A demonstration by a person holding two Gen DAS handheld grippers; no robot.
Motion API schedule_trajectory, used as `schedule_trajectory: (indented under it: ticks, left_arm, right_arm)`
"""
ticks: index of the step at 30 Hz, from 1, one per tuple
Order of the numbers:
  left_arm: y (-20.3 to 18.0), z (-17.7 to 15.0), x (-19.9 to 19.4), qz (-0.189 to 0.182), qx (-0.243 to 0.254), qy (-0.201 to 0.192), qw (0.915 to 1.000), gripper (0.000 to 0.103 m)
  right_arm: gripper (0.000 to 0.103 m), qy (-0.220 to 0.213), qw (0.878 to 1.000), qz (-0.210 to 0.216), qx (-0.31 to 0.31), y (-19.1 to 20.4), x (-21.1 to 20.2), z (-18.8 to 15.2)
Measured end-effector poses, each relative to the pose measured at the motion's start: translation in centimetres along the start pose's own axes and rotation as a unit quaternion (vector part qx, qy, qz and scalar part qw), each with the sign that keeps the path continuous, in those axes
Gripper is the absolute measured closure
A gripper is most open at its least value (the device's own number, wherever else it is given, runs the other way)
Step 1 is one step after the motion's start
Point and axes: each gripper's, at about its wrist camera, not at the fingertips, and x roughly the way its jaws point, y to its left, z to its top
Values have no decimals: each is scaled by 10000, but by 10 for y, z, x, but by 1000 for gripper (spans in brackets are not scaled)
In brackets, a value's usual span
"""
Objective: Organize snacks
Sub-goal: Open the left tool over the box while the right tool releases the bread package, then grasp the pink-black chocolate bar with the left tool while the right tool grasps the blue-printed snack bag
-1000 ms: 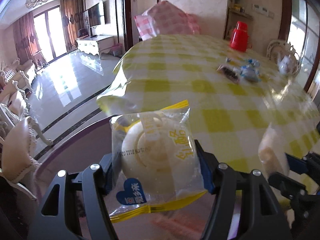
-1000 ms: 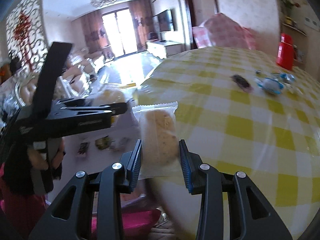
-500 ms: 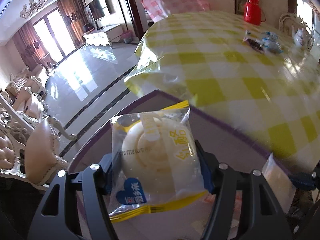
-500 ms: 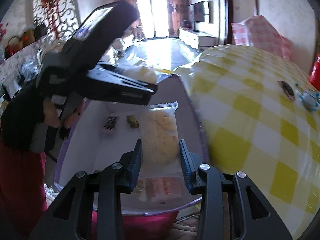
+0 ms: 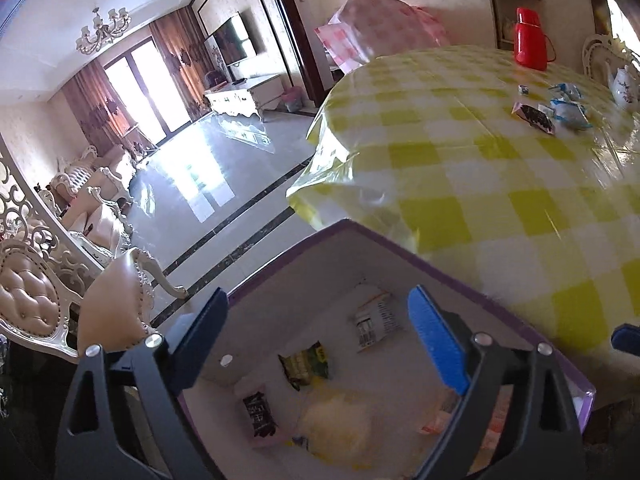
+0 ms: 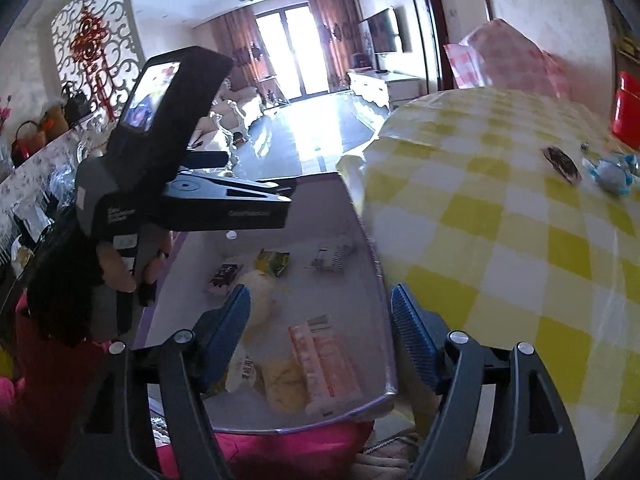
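Yellow-checked table (image 5: 500,184) sat beyond a purple-rimmed box (image 5: 460,272) directly under both grippers. Left gripper (image 5: 316,336) and right gripper (image 6: 320,324) had just been opening, jaws wide, nothing between; likely just dropped, a bun (image 6: 260,292) lay below. Only right view showed the left gripper's hand (image 6: 128,268). 2 snack packets (image 5: 556,112) remained far ahead.

1 purple-rimmed box (image 6: 372,252); 1 red flask (image 5: 530,40); 1 teapot (image 5: 626,86).

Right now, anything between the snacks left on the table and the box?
Nothing visible. The packets lie on bare checked cloth, and the open purple-rimmed box sits below the table edge. Both grippers, left and right, have just opened, empty.
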Motion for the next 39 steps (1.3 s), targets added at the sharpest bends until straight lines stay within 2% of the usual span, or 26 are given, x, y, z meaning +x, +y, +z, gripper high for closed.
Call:
schedule_trajectory:
  ticks: [2, 5, 8, 10, 13, 15, 16, 19, 21, 24, 27, 28, 29, 30, 32, 33, 35, 39]
  left_arm:
    - [-3, 0, -2, -11, -7, -45, 10000, 8]
    - [-10, 6, -2, -122, -144, -99, 9998, 7]
    - [-19, 17, -1, -552, -419, -61, 9976, 5]
    - [-35, 35, -1, -1323, -689, -27, 9888, 3]
    - [-72, 70, 12, -2138, -820, 183, 9733, 2]
    - [-99, 96, 29, -2514, -910, 417, 9627, 2]
    - [-112, 109, 39, -2563, -1024, 526, 9597, 2]
    - [-151, 145, 73, -2848, -1565, 949, 9410, 2]
    - [-176, 165, 93, -2747, -1909, 1055, 9365, 2]
    - [-207, 184, 116, -2588, -2173, 1031, 9355, 2]
    - [-224, 191, 142, -2478, -2640, 962, 9272, 2]
    - [-228, 196, 141, -2256, -2714, 678, 9332, 2]
    - [-230, 200, 145, -2213, -2750, 611, 9336, 2]
    - [-235, 203, 149, -2271, -2812, 609, 9304, 2]
    - [-243, 206, 148, -1987, -2731, 457, 9401, 2]
    - [-252, 207, 148, -1801, -2603, 372, 9478, 2]
    - [-262, 212, 148, -1630, -2354, 404, 9573, 2]
    - [-260, 210, 146, -1671, -2300, 398, 9579, 2]
  right_arm:
    - [30, 10, 10000, -58, 22, -6, -1, 1]
    - [23, -51, 9996, -279, 73, -24, -8, 2]
    - [18, -92, 9980, -586, 228, -54, -19, 1]
    - [17, -168, 9948, -887, 460, -83, -30, 1]
    - [16, -285, 9855, -1292, 1059, -132, -48, -2]
    - [16, -340, 9766, -1489, 1512, -167, -61, -6]
    - [16, -358, 9736, -1573, 1614, -178, -66, -7]
    - [16, -401, 9648, -1887, 1786, -211, -79, -7]
    - [16, -419, 9605, -2011, 1879, -229, -84, -5]
    - [16, -523, 9536, -2107, 2087, -259, -93, -4]
    - [16, -524, 9467, -2166, 2326, -287, -95, -8]
    - [16, -504, 9458, -2180, 2354, -293, -95, -7]
    - [16, -475, 9450, -2201, 2373, -300, -93, -7]
    - [16, -449, 9444, -2219, 2384, -306, -91, -6]
    - [16, -402, 9428, -2221, 2454, -320, -86, -3]
    - [16, -394, 9414, -2207, 2520, -326, -84, 0]
    - [16, -391, 9353, -2230, 2720, -346, -77, 12]
    - [16, -317, 9282, -2172, 3005, -377, -49, 44]
